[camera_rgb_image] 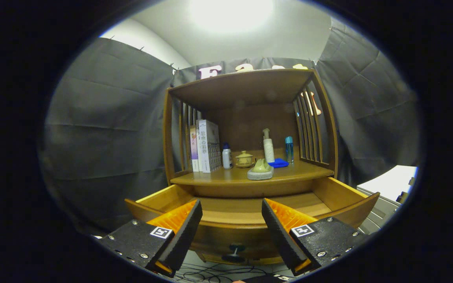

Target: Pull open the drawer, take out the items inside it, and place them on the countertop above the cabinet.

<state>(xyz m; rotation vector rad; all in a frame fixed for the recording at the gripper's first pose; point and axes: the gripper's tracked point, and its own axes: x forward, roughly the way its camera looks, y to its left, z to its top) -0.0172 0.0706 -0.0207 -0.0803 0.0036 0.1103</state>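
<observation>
Hand-held gripper (231,224) wide open, empty, low centre frame above pulled-out drawer (250,210). Visible drawer floor looks bare; front hidden. Risk: fingers clipping knob (234,251), or nudging sponge holder (260,169) off bench (226,177).

The gripper (231,230) hovered level just before the pulled-out drawer (234,220), its fingers spread wide, gripping nothing.

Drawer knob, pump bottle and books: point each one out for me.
Drawer knob (234,251): gripper view, on its round head.
Pump bottle (268,149): gripper view, mid body.
Books (209,146): gripper view, front book's cover.
Gripper (231,220): open, fingers apart before the drawer.
</observation>
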